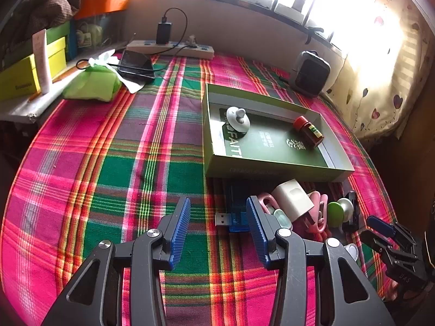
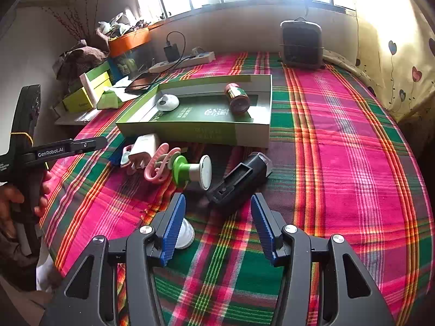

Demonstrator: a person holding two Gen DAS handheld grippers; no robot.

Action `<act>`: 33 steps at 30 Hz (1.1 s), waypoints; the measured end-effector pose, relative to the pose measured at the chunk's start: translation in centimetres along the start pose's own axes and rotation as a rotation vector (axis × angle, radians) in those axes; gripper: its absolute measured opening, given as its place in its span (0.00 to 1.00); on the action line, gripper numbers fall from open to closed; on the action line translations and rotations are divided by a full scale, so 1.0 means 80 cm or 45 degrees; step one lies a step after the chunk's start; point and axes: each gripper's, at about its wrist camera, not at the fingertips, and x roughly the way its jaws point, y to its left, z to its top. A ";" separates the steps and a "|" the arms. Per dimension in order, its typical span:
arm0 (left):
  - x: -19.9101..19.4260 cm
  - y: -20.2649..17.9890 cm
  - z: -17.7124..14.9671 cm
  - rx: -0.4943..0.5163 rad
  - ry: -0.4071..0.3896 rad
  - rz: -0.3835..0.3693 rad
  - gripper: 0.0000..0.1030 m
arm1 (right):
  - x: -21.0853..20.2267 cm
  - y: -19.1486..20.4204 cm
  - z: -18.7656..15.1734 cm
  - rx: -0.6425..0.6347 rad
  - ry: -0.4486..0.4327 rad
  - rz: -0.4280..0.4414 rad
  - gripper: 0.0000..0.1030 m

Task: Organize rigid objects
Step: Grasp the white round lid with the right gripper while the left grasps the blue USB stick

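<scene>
— Right wrist view: is the right tool (image 2: 217, 225) closed on anything?
— Nothing is held; its blue pads are seen spread apart. Just ahead, a black charger (image 2: 239, 180) is laid on the plaid cloth (image 2: 339, 163), its long axis slanting from near-left to far-right, roughly in line with the gap.
— And the left tool (image 1: 217, 228)?
— Also parted and empty, aimed left of the pile. The charger is judged nearer the right tool.
— Beyond that?
— A green-and-white spool (image 2: 193, 171), pink clips (image 2: 160, 164) and a white plug (image 2: 144, 149) are clustered, then the green box (image 2: 195, 133) with two items inside.
— What is shown by only one view?
— A blue USB stick (image 1: 233, 217) is seen clearly from the left wrist only; the charger is mostly hidden there.
</scene>
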 end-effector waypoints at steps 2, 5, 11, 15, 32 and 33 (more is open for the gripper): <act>0.000 -0.001 -0.004 0.003 0.003 -0.006 0.41 | -0.001 0.006 -0.006 -0.010 0.002 0.020 0.50; 0.000 -0.001 -0.009 0.002 0.009 -0.004 0.41 | 0.000 0.016 -0.012 -0.044 0.018 0.045 0.50; 0.001 -0.001 -0.016 0.001 0.018 0.006 0.41 | 0.009 0.037 -0.023 -0.134 0.057 0.038 0.50; 0.000 0.002 -0.018 -0.003 0.018 0.008 0.41 | 0.015 0.044 -0.025 -0.159 0.069 0.024 0.50; 0.015 -0.001 -0.015 0.012 0.048 -0.017 0.41 | 0.019 0.055 -0.031 -0.263 0.051 -0.055 0.35; 0.016 -0.002 -0.015 0.015 0.050 -0.014 0.41 | 0.019 0.055 -0.031 -0.266 0.050 -0.059 0.30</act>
